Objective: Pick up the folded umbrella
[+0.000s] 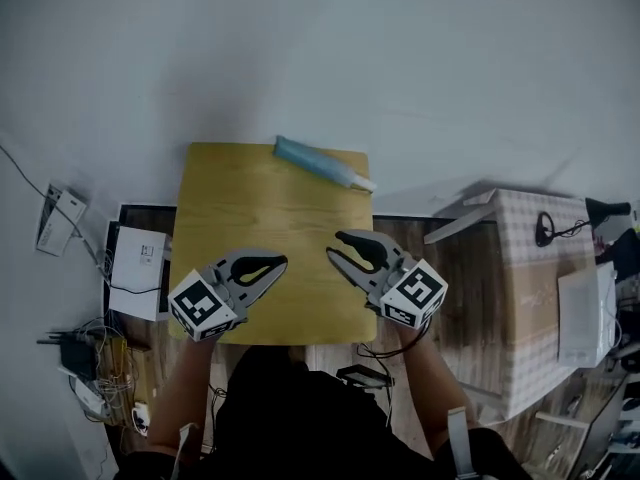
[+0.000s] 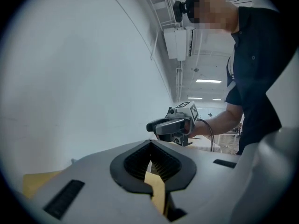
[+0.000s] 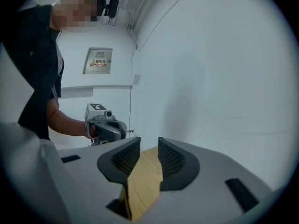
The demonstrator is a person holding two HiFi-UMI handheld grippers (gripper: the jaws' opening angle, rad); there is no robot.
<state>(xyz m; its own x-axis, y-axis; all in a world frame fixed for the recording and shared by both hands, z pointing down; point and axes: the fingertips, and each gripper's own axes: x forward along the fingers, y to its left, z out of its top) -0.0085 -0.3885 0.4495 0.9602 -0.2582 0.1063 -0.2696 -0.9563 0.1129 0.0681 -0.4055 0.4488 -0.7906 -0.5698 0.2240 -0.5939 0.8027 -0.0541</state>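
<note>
The folded umbrella, teal with a pale tip, lies along the far edge of the yellow wooden table, towards its right corner. Both grippers hover over the table's near half, well short of the umbrella and pointing towards each other. My left gripper has its fingertips together and holds nothing; its own view shows my left gripper with only a sliver of table behind the pads. My right gripper stands open and empty, and in its own view my right gripper shows bare table between the pads.
A white wall rises just behind the table. On the floor to the left lie a white box and a tangle of cables. To the right stands a table with a checked cloth. The person's dark clothing fills the near edge.
</note>
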